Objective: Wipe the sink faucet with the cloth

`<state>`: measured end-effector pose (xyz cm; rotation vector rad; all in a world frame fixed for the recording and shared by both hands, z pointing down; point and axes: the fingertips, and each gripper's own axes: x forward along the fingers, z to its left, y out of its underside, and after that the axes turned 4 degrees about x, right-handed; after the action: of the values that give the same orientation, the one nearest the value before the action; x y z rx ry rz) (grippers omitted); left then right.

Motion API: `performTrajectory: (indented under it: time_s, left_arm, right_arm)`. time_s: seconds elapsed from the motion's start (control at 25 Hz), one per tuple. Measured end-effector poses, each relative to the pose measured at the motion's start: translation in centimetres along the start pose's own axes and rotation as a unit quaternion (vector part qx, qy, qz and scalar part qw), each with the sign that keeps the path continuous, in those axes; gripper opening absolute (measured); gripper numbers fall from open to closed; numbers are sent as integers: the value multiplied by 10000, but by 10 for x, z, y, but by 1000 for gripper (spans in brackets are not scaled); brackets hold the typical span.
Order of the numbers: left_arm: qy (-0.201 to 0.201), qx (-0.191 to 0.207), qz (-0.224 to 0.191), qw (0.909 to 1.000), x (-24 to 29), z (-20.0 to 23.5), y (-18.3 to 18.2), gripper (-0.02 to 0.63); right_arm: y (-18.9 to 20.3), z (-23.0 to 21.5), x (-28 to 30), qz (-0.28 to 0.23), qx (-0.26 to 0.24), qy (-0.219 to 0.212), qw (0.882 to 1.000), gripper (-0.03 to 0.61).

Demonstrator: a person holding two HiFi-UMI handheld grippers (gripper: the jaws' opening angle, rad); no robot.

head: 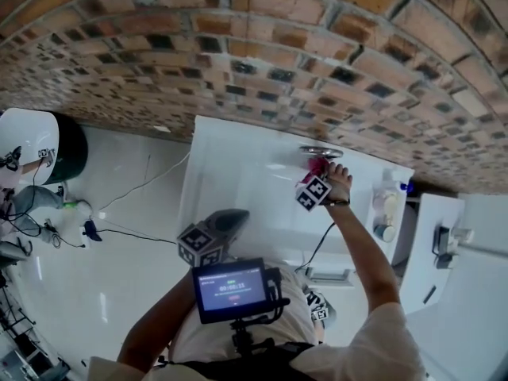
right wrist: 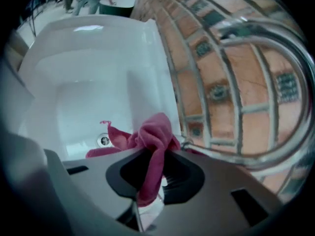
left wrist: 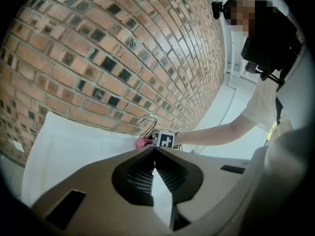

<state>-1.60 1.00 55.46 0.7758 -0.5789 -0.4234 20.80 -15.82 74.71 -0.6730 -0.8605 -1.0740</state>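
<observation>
Saw, nearest the chest, a small screen on a mount. Just past it, found the left gripper over the near part of the white sink. Noted its jaws closed tip to tip with nothing between them, aimed toward the faucet but well short of it.

Further out, caught the right gripper stretched across the basin in a hand. Noted its jaws clamped on the pink cloth, with one fold bunched above the tips and a tail hanging down between them. Placed the cloth at the back of the sink, right against the curved chrome pipe of the faucet, close to its base. Made out the drain lower down in the basin, apart from the cloth. Spotted a white bottle at the right end of the sink, near the faucet but clear of it.

Beyond all that, saw the brick wall rising directly behind the faucet.
</observation>
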Motion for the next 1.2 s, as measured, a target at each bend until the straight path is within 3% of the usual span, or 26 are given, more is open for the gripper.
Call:
performTrajectory:
  time_s: [0.12, 0.2, 0.28, 0.48, 0.6, 0.64, 0.68, 0.8, 0.88, 0.96, 1.08, 1.12, 1.2]
  left_arm:
    - [39, 53, 141, 9999, 5, -5, 4, 0]
    - [47, 85, 255, 9996, 7, -7, 8, 0]
    - [19, 117, 362, 9993, 10, -8, 11, 0]
    - [-45, 198, 576, 9981, 16, -10, 18, 0]
    - [-120, 180, 710, 9972, 16, -9, 26, 0]
    - [-154, 163, 743, 9970, 15, -8, 29, 0]
    - [-188, 148, 778, 9967, 15, -7, 31, 0]
    - [-255, 134, 894, 9956, 19, -7, 37, 0]
    - [-291, 117, 924, 9952, 21, -9, 38, 0]
    - [-322, 117, 922, 9951, 23, -10, 38, 0]
    - [-355, 138, 968, 9946, 25, -11, 40, 0]
    - [-365, 148, 984, 9944, 25, -11, 41, 0]
    - [-376, 172, 989, 9942, 27, -11, 41, 0]
  right_arm:
    - [28, -17, 5, -195, 1394, -425, 9891, 74]
    - [36, -21, 17, -400, 2415, -941, 9650, 74]
    - [36, -28, 28, -594, 3070, -1328, 9405, 74]
    - [48, -39, 47, -642, 3722, -1899, 9063, 75]
    - [47, -29, 51, -799, 4213, -2616, 8647, 74]
    - [48, -28, 55, -816, 4301, -2727, 8567, 74]
    - [50, -28, 59, -805, 4319, -2719, 8562, 74]
    - [53, -37, 74, -836, 4210, -2361, 8718, 66]
    - [55, -35, 83, -836, 4283, -2490, 8646, 66]
    - [47, -31, 90, -1088, 4461, -2911, 8393, 66]
    - [46, -21, 101, -1277, 4888, -3704, 7794, 66]
    - [46, -17, 105, -1250, 4988, -3870, 7654, 64]
    - [44, -15, 111, -1229, 5085, -3988, 7532, 64]
